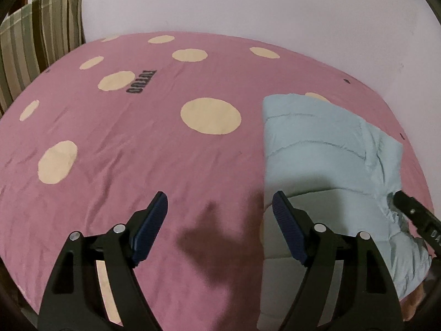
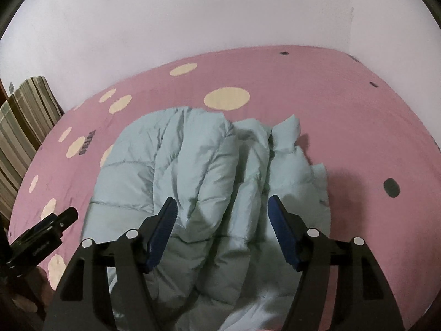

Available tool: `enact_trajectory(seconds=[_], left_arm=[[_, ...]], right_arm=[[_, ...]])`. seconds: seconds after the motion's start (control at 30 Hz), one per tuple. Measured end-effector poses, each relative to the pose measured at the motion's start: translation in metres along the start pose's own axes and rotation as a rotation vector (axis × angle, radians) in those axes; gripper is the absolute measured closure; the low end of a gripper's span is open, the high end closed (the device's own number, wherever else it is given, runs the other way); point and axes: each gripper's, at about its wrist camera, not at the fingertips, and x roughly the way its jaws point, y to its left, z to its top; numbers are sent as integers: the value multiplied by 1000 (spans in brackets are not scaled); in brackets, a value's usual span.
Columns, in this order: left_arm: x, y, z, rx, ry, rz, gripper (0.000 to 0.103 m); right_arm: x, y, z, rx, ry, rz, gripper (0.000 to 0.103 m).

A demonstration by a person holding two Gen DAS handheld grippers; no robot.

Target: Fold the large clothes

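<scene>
Right now your pale blue puffer jacket (image 2: 193, 171) lies crumpled on the pink spotted bed (image 2: 344, 127). Your right tongs (image 2: 222, 215) hover just over it, spread wide, holding nothing. Your left tongs (image 1: 219, 207) gape wide beside the jacket's left edge, above bare sheet, also holding nothing.

The bed (image 2: 344, 115) is covered by a pink sheet (image 1: 137, 165) with cream dots and a few dark ones, and on it — toward its right side — lies a pale blue quilted puffer jacket (image 2: 193, 165), bunched up, with striped cushions (image 1: 35, 41) at the bed's far left edge.
</scene>
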Motion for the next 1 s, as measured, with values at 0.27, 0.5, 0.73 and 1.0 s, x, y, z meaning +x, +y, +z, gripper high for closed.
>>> enact_trajectory(seconds=[0.27,0.5,0.73,1.0], left_arm=[[13,-8,-1,42,12,-63,25],[15,-11,1,54,13,-89,25],[3,-35,7,117,-20,-138,25],[20,-73,-1,180,31,-177,25]], right_arm=[[17,9,-4,-15,48,-16,36],[19,15,-5,-37,67,19,84],[-5,5,5,-54,7,19,95],[3,-35,6,-15,21,-27,95]])
